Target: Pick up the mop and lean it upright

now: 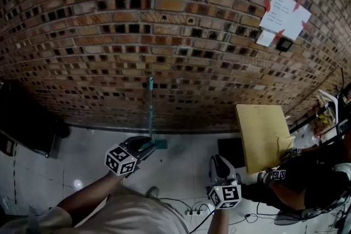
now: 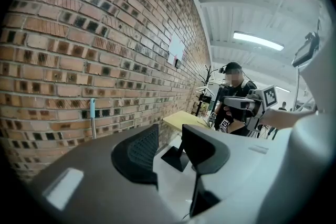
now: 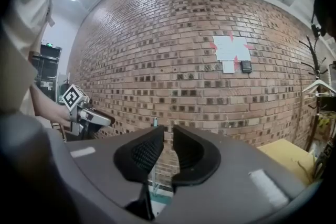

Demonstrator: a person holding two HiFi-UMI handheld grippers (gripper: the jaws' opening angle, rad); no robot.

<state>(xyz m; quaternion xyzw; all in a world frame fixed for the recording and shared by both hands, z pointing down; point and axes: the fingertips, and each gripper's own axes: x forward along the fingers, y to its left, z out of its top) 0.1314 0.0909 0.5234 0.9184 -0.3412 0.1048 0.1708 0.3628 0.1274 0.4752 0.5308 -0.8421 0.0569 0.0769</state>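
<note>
While the left gripper (image 2: 169,139) held its jaws spread with nothing between them, the mop (image 1: 151,109) stood just off to their left. Its long handle was upright against the brick wall (image 1: 181,30), its head down at the floor. The right gripper (image 3: 167,136) had its jaws pressed together and empty, with the mop well apart, straight ahead. The left was the nearer, so any steadying touch would likely fall to it; the lean looked already made.

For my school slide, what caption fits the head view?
A mop leans upright against the brick wall; the left tool and right tool hover empty before it.
</note>
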